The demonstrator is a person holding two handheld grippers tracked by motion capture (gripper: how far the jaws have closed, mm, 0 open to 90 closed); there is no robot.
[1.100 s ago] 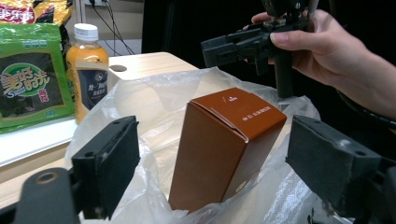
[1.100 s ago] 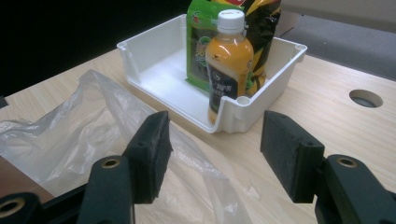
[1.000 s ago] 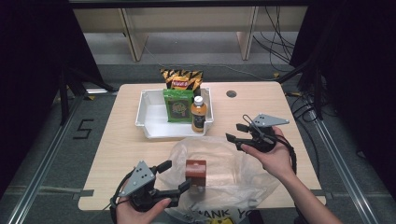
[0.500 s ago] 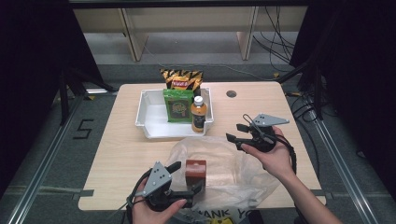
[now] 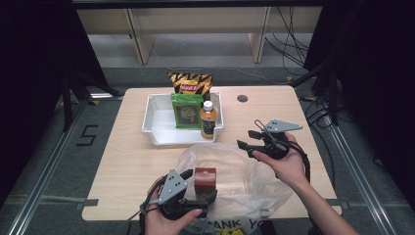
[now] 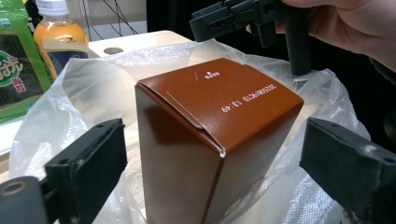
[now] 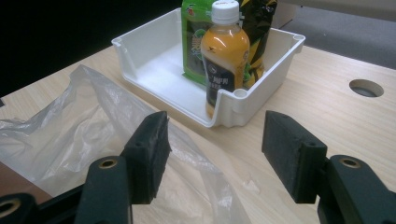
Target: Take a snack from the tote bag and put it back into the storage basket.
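A brown carton (image 5: 205, 179) stands upright on a clear plastic bag (image 5: 244, 176) near the table's front edge. My left gripper (image 5: 199, 186) reaches in from the left. Its jaws have just been opening, and they stand on either side of the carton (image 6: 215, 135) with a gap at each pad. A hand holds my right gripper (image 5: 246, 139) above the bag's right rear edge. It is open with nothing between its pads (image 7: 149, 154), facing the bin.
A white bin (image 5: 159, 122) at the table's back holds a green packet (image 5: 186, 111) and an orange drink bottle (image 5: 208, 120). A yellow-black snack bag (image 5: 190, 82) leans at the bin's far end. A cable hole (image 5: 242, 98) lies right of the bin.
My left gripper has moved right, and its jaws now flank the brown carton. The right gripper has stayed where it was.
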